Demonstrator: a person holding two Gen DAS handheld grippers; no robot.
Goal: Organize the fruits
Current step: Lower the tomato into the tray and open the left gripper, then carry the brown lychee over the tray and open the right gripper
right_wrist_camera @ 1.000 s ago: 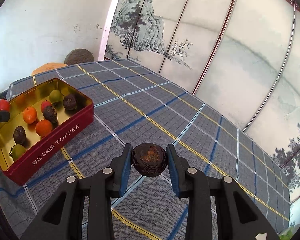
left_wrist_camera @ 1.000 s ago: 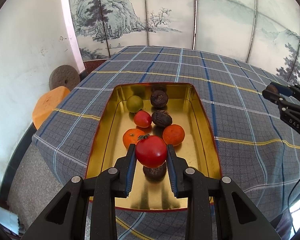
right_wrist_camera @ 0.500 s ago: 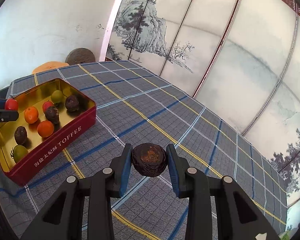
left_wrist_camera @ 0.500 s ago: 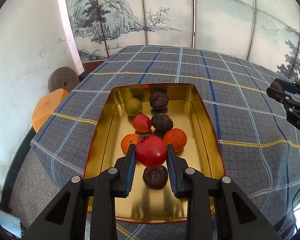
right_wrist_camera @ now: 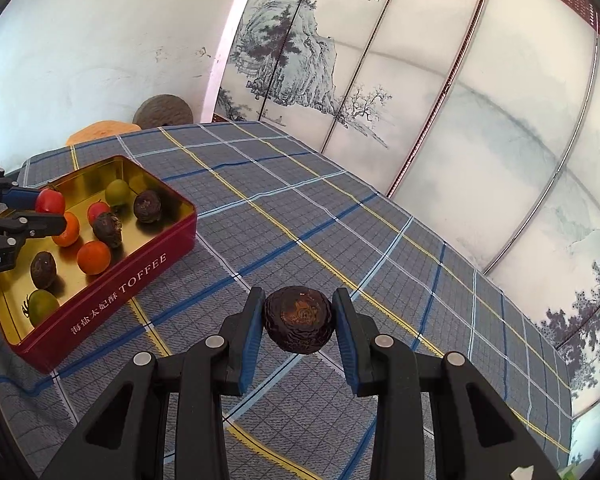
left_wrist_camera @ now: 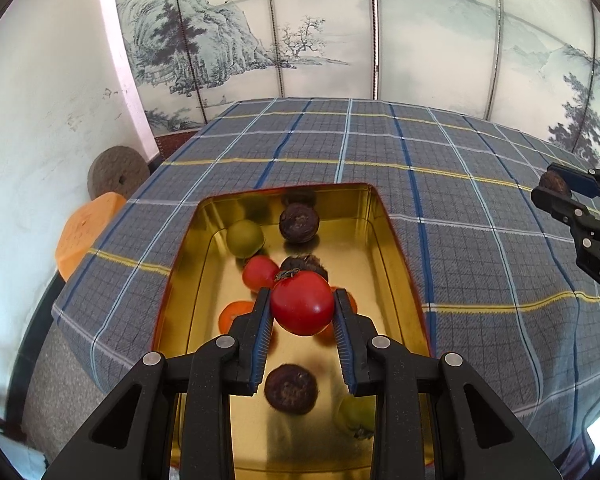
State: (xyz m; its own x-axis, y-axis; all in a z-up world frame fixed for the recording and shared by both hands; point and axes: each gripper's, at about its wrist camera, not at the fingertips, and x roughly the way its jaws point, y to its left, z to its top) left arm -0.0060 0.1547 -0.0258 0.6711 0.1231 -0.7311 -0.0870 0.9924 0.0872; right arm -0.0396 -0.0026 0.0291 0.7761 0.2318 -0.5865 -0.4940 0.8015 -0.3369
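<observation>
The left gripper holds a red tomato between its fingers, which are closed on its two sides; it hangs above the middle of the toffee tin, not touching the fruits below. The right gripper holds a dark wrinkled fruit in the same way, above the bare plaid cloth of the tabletop, well apart from the tin.

In the tin lie two oranges, a smaller tomato, two green fruits and three dark fruits, mixed together.

I judge that each held fruit should go beside its own kind. For the tomato, lower it near the smaller tomato, into a free gold spot, and open the fingers only when it rests on the floor of the tin, because a round fruit can roll. Keep the squeeze light; tomato skin probably bruises easily.
</observation>
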